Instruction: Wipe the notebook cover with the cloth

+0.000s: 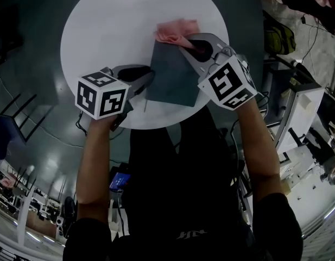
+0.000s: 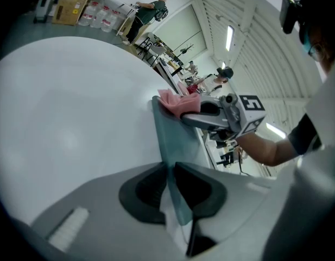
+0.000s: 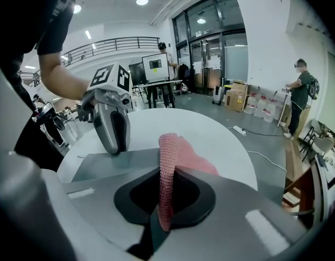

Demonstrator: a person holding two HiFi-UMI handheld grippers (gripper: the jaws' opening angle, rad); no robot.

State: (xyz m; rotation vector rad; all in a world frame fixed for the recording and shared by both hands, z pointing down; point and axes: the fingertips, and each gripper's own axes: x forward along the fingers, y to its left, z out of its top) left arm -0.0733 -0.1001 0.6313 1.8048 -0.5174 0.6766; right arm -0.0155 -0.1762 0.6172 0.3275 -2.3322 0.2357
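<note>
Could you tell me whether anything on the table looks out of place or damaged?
Nothing stands out. The notebook lies intact on the table, its edge clamped by the left gripper. The right gripper holds the bunched cloth at the notebook's far corner. No spill or tear shows.

We see the cloth (image 3: 181, 151) as a pink knitted fabric with a rough, ribbed surface, while the notebook (image 1: 172, 75) has a smooth, matt cover in dark grey-green. The white tabletop (image 1: 113, 31) looks smooth with a soft sheen, and the floor (image 1: 31, 80) is glossy with reflections. The left gripper (image 2: 170, 178) and the right gripper (image 3: 166, 174) seem to be matt grey plastic, with black lining inside the jaws.
</note>
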